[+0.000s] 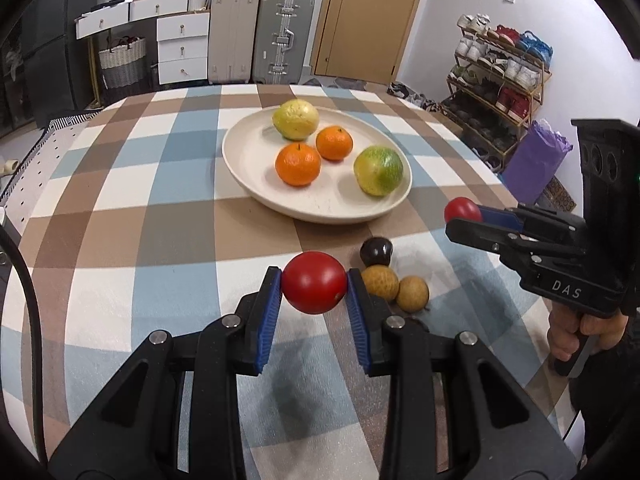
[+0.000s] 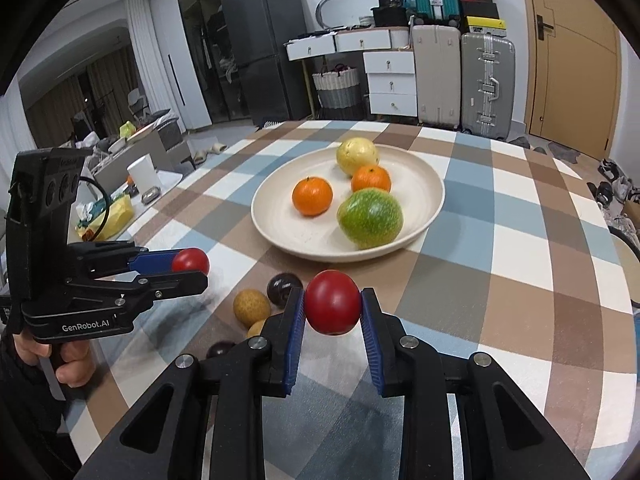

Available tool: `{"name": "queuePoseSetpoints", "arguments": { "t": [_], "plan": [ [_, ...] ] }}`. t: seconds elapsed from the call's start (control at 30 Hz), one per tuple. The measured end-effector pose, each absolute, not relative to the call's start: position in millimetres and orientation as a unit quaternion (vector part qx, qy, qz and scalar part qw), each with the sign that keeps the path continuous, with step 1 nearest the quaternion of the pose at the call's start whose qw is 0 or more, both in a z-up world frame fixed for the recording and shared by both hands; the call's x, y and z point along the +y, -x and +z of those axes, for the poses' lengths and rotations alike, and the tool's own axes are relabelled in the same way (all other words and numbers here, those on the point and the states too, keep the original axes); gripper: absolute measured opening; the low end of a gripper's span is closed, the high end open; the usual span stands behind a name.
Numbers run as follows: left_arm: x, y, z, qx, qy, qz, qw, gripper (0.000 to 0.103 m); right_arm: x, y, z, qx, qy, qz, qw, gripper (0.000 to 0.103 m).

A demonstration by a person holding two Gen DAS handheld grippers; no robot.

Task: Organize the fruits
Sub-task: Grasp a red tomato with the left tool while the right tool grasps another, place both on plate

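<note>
Red fruit in left gripper: small, round, smooth and shiny. It looks light and could slip or squash, so hold it gently across its fat middle.
Left gripper: closed on this red fruit, blue pads pressing both sides, up off the table.
Red fruit in right gripper: same kind, round and slippery.
Right gripper: closed on its red fruit too, held above the cloth.
Plate: near the middle of the table, with two oranges and two yellow-green fruits in it.
Fruit left on table: a dark round one and two tan ones, close together, just on the near side of the plate.
Guess: both red fruits go in the plate next.
</note>
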State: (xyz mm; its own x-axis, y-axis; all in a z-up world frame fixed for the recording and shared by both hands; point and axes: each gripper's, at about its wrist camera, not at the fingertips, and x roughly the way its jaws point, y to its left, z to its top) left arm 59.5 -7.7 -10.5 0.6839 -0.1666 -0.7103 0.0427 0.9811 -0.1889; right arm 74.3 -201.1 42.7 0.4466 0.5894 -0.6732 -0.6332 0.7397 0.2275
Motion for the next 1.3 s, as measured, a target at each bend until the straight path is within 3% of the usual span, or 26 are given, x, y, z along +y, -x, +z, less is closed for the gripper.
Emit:
{"name": "queuePoseSetpoints", "arguments": {
  "t": [0.47, 1.3],
  "plan": [
    [7, -90, 14, 0.356, 0.088, -0.037, 0.929, 0.030, -211, -95, 62, 0.369, -0.015, 0.326, 0.870, 0.028],
    [2, -150, -19, 0.362, 0.073, -0.019, 0.929, 0.030, -202, -152, 44, 0.364, -0.058, 0.288, 0.884, 0.028]
  ]
}}
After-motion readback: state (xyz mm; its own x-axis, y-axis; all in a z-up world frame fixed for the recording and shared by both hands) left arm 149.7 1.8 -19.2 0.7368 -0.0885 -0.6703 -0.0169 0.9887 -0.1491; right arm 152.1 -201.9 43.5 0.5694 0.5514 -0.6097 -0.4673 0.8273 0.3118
